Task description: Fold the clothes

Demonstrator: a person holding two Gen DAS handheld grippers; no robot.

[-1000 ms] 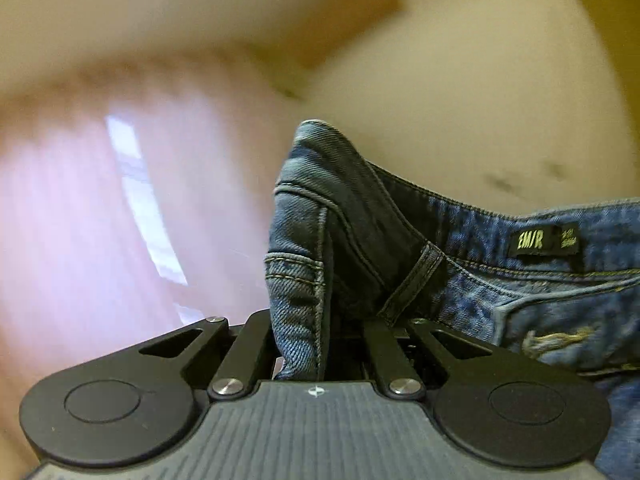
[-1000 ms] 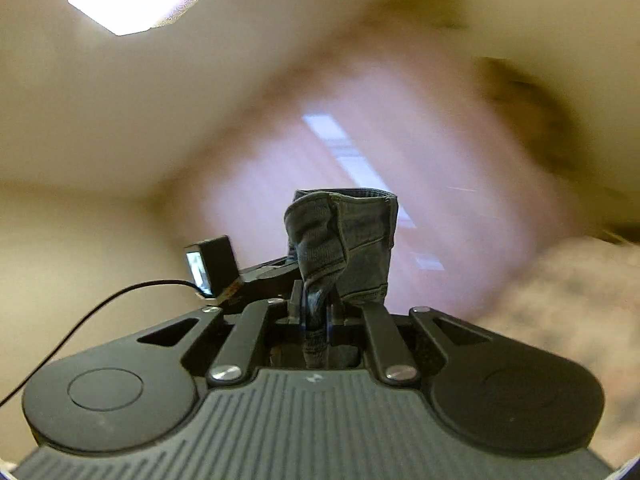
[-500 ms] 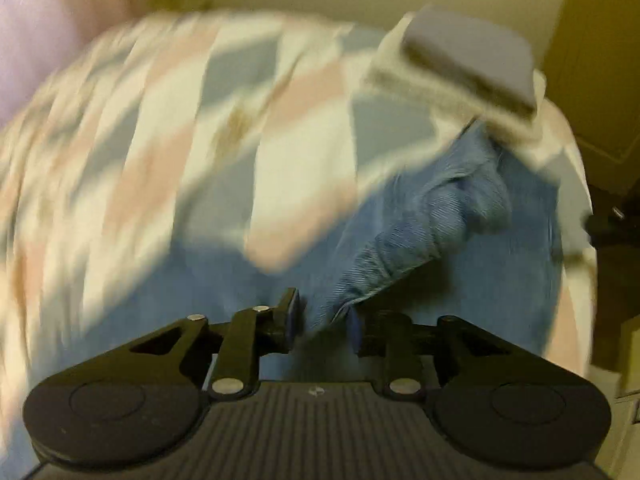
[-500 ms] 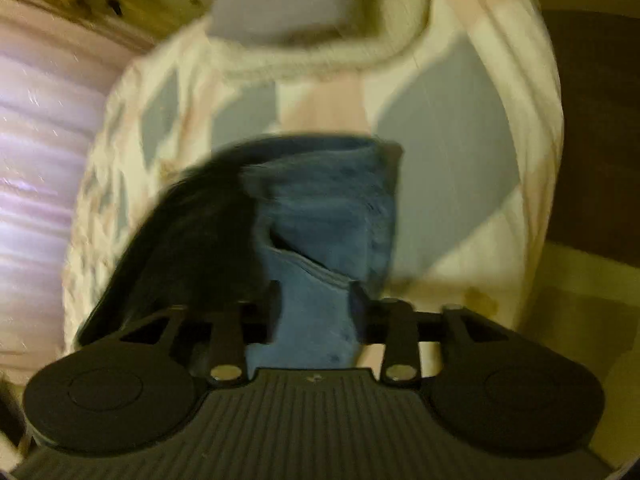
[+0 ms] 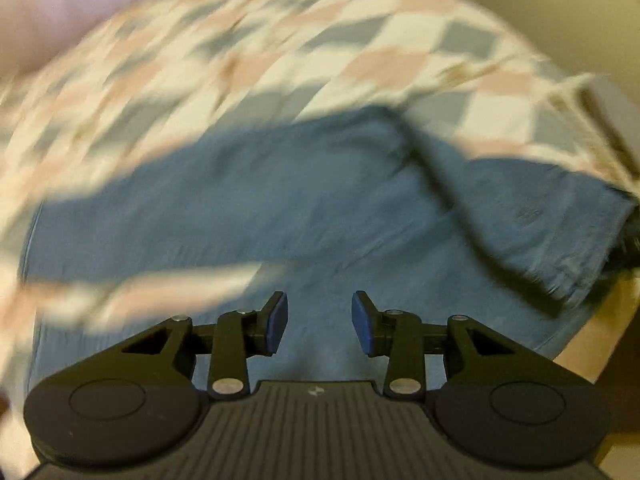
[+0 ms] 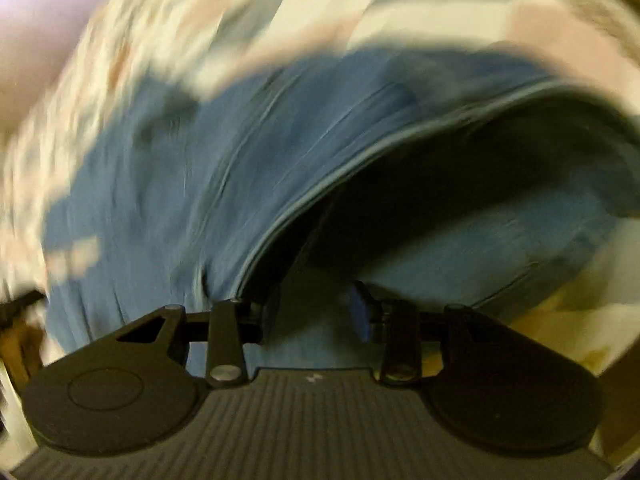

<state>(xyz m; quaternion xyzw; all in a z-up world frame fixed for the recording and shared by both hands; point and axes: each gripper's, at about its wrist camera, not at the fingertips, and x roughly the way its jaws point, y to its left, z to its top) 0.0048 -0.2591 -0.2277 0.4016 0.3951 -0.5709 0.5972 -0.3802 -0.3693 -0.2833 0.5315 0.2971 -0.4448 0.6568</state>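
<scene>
Left wrist view: left gripper (image 5: 319,322) stands wide apart, blue pads (image 5: 278,321) bare, nothing between them. Jeans (image 5: 280,200) lie spread flat from 9 to 3 o'clock on the checked bedcover (image 5: 240,52); a dark strap-like edge (image 5: 460,204) runs toward 4 o'clock. Right wrist view: right gripper (image 6: 316,318) is likewise spread; jeans (image 6: 168,184) fabric sits in the gap, contact unclear through blur. A raised fold (image 6: 360,160) arches at 1 o'clock.

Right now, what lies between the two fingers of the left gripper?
Nothing is held: the left gripper is open, with only the blue jeans lying behind the gap in the left wrist view.
</scene>
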